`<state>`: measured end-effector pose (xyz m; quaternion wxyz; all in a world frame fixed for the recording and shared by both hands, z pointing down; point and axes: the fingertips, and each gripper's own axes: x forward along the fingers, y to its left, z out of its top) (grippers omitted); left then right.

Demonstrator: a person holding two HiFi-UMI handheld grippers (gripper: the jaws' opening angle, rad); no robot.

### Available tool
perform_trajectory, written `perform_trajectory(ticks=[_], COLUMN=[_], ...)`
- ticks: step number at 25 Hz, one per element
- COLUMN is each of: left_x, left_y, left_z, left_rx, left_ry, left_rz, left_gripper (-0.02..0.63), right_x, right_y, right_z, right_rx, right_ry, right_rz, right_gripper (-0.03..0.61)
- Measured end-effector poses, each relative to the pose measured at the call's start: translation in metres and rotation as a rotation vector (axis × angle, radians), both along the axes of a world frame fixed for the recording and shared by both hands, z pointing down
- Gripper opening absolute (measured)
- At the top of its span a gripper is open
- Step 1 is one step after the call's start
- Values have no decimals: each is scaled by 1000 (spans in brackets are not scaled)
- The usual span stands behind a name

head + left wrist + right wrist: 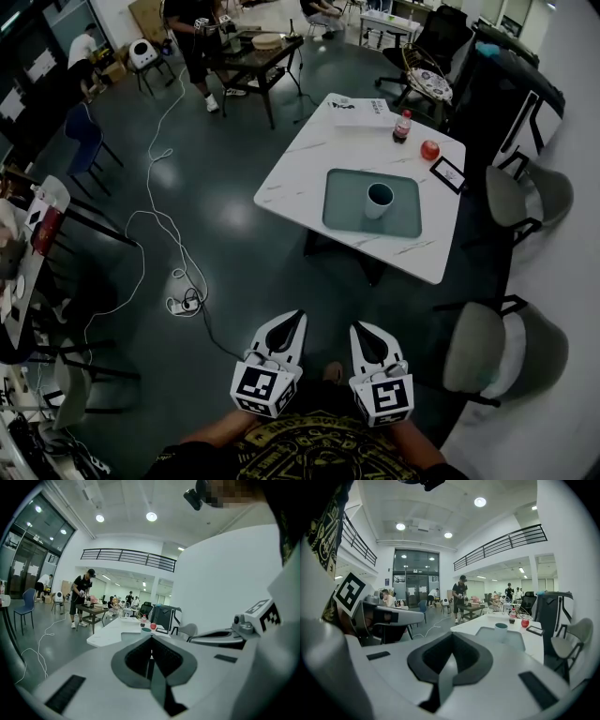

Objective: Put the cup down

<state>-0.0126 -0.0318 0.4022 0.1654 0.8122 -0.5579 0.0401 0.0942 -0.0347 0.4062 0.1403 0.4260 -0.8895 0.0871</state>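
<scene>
table point(300, 173) w/ cup point(379, 199) upright on teal mat point(343, 204), dark floor point(234, 141), left gripper point(299, 316) & right gripper point(357, 327) jaws together

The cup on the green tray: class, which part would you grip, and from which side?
Probably the side wall of the cup, just below the rim, coming in level from the near edge of the table. It stands upright, mouth up, no handle visible, alone on the tray.
</scene>
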Motion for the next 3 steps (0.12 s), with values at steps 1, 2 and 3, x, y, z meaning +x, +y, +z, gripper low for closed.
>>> perform_trajectory(ticks=[1,2,3], left_x=[-2,-3,-5], left_y=[-2,-3,-5], left_z=[-1,-2,-2], left_rx=[3,5,8], left_ry=[-1,-2,-3], left_rz=[0,0,0], left_gripper=[11,11,9], right_x=[-2,-5,-7], right_y=[-2,-3,-5], right_z=[0,-1,-1], right_rx=[2,4,5], right_ry=[0,-1,-2], right_rz=[-2,-4,-6], right_gripper=[5,5,5])
